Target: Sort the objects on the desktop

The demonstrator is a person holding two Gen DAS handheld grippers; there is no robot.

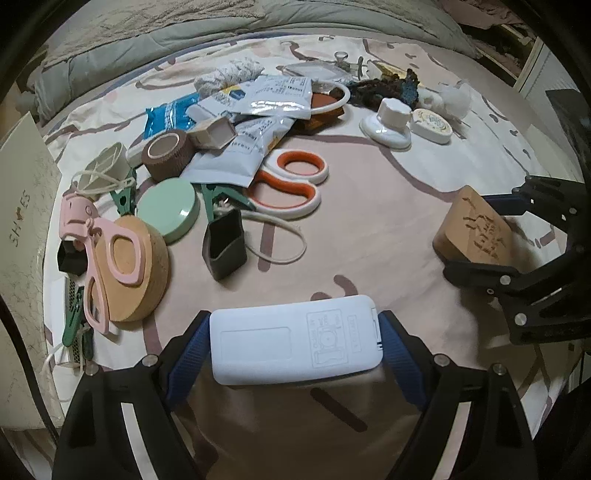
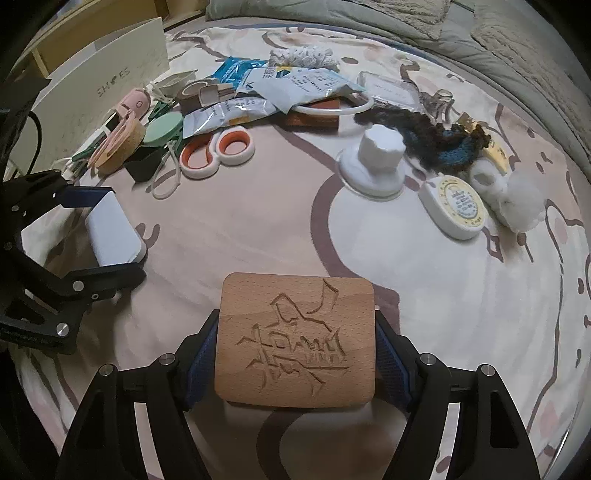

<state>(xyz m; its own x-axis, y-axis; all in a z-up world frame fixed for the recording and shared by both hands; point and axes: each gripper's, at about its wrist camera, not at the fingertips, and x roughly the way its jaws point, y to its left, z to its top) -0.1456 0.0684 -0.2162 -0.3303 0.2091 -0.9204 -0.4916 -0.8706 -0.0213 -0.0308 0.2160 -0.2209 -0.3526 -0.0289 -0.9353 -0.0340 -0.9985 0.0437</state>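
Note:
My left gripper is shut on a white remote control, back side up, held crosswise just above the patterned bedsheet. It also shows in the right wrist view at the left. My right gripper is shut on a carved wooden block; the block shows in the left wrist view at the right. A pile of small objects lies beyond both: orange-handled scissors, a green round lid, a brown tape roll and foil sachets.
A cork disc with pink scissors and a dark cup lie left. A white suction knob, a round tape measure and dark yarn lie right. A white shoe box stands at the left edge. A quilt borders the far side.

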